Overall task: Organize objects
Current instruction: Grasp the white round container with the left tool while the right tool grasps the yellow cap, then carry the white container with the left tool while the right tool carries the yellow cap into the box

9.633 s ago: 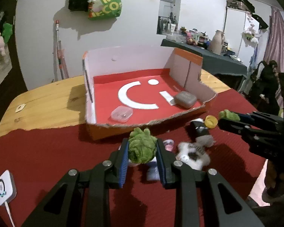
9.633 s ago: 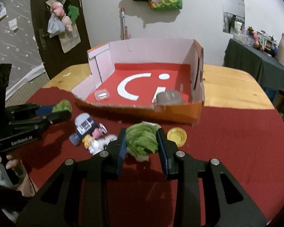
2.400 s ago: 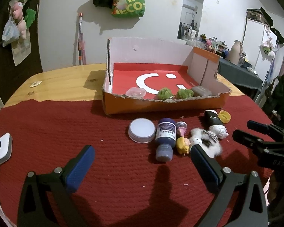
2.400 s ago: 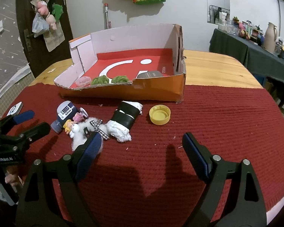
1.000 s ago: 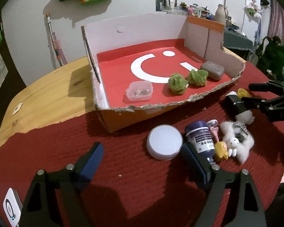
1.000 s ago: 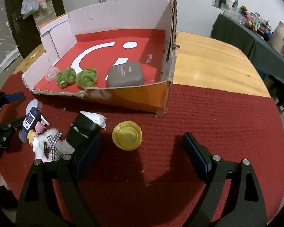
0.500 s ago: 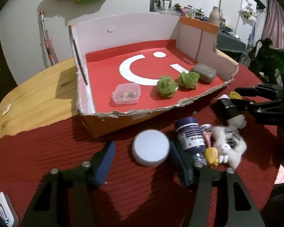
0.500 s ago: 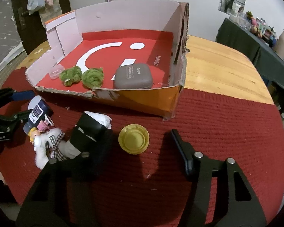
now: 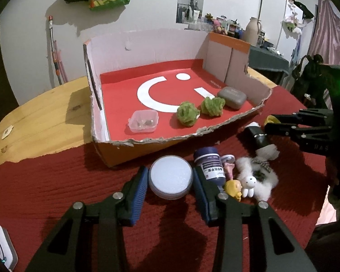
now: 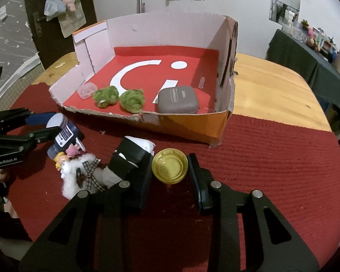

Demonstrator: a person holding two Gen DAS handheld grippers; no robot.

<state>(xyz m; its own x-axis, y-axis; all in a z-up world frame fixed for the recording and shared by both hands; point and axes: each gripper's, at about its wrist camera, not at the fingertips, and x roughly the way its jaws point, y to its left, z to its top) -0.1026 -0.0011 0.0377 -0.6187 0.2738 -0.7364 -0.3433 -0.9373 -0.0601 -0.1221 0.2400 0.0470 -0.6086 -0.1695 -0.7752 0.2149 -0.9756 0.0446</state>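
In front of the cardboard box (image 9: 115, 154), the left gripper (image 9: 170, 183) was closing its jaws around the round white lid (image 9: 170, 180) on the red cloth (image 9: 45, 181). The right gripper (image 10: 170, 170) was clamped on the yellow cap (image 10: 170, 166), near the box's front right corner. Farther off, inside the box, lay two green pom-poms (image 9: 188, 116), a clear case (image 9: 143, 121) and a grey case (image 9: 232, 97).

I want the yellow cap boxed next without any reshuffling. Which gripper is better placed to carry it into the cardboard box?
Right. The right gripper is shut on the yellow cap, near the cardboard box. The left gripper is closing around the white round lid.
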